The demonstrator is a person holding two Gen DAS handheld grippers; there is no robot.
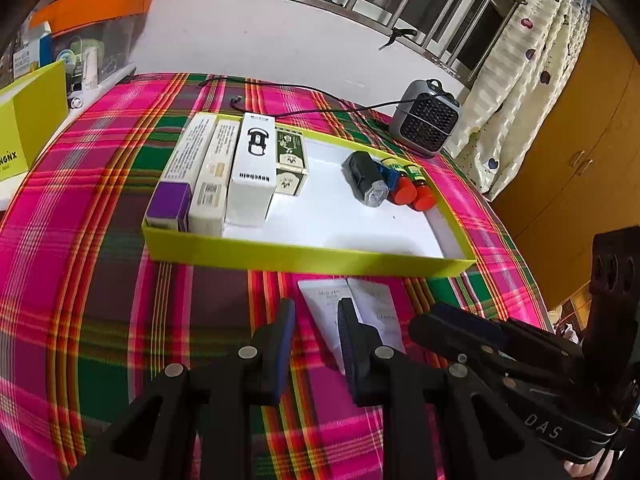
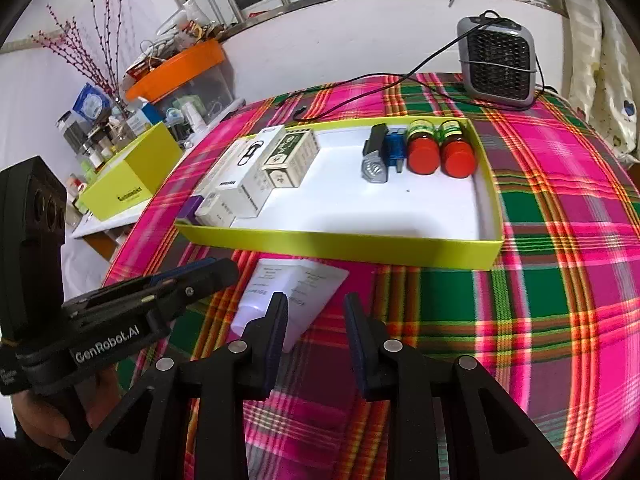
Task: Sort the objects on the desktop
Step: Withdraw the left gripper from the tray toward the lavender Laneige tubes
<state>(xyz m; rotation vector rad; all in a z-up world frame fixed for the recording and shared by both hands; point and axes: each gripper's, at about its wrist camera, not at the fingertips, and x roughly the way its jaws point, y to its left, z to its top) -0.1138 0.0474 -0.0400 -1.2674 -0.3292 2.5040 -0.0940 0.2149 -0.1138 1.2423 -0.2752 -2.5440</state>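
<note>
The yellow-green tray [image 1: 304, 254] is sitting on the plaid tablecloth [image 1: 100, 208] and is already looking mostly filled. Along its left end four cartons are lying side by side: a purple-ended box [image 1: 170, 204], a cream box [image 1: 212, 184], a white box with a car outline [image 1: 253, 168] and a small green-and-cream box [image 1: 292, 160]. Towards the right end a dark grey object [image 1: 366, 178], a blue item [image 2: 395, 147] and two red-capped bottles [image 2: 440, 152] are lying close together. The middle of the tray is staying bare.

What is left, as far as I can judge, is the pair of white sachets [image 2: 296, 284] lying flat on the cloth just in front of the tray's near wall (they are the only loose things I am seeing outside it).

Both tools are hovering over them. The left gripper [image 1: 314, 340] is standing with its jaws apart and nothing between the pads, its right finger over the edge of the sachets. The right gripper [image 2: 316, 336] is likewise parted and empty, its left finger above the sachets' near corner. Neither is clamping anything yet.
</note>
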